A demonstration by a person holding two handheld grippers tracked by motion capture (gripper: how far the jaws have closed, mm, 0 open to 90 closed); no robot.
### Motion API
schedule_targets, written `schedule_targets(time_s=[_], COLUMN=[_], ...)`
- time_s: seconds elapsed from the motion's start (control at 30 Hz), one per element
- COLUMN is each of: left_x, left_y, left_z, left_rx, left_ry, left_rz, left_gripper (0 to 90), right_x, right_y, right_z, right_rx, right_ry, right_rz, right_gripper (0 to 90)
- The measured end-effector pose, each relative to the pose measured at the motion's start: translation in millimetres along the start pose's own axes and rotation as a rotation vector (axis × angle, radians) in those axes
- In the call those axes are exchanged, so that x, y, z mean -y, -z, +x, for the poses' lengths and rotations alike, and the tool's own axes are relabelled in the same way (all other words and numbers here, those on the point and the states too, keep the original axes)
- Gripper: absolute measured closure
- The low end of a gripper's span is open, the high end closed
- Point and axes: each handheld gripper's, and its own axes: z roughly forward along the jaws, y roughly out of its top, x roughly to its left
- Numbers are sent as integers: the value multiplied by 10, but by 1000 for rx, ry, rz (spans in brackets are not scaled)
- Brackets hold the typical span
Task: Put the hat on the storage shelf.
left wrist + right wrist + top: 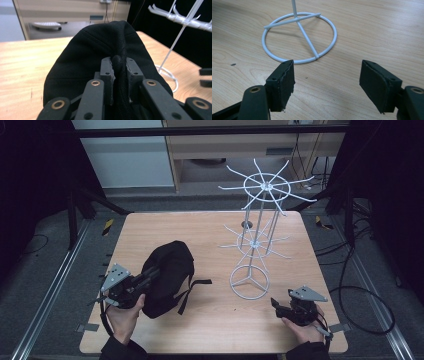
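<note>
The left gripper (150, 275) has its fingers (108, 75) pinched on a fold of the black fabric cap (167, 275), left of the white wire hat stand (255, 245), likely for hanging. The right gripper (275, 304) waits near the stand's ring base on the worktop (210, 320), fingers wide, empty.

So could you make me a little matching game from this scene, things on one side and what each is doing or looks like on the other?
Things:
1. left gripper
2. right gripper
3. black cap
4. wire rack

States:
a. white, standing upright on the table
b. jaws apart, nothing between them
c. pinched by a fold of its fabric
d. jaws clamped shut on cloth

Pairs: 1-d, 2-b, 3-c, 4-a
</note>
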Motion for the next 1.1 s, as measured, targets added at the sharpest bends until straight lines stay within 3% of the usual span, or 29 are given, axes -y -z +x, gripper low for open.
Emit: schedule_targets(time_s=[0.2, 0.6, 0.73, 1.1], left_x=[-126, -378, -449, -657], left_y=[147, 301, 346, 431], left_z=[-39, -174, -216, -246], left_rx=[47, 126, 146, 204], left_ry=[-4, -4, -12, 22], left_rz=[-104, -247, -281, -383], left_gripper=[785, 785, 785, 785], right_x=[-1, 3, 3, 8], right_y=[2, -3, 1, -4], right_z=[-1, 2, 4, -2], right_rx=[1, 5, 5, 13], right_ry=[6, 15, 11, 21], right_rz=[-4, -6, -5, -9], right_gripper=[283, 283, 282, 279])
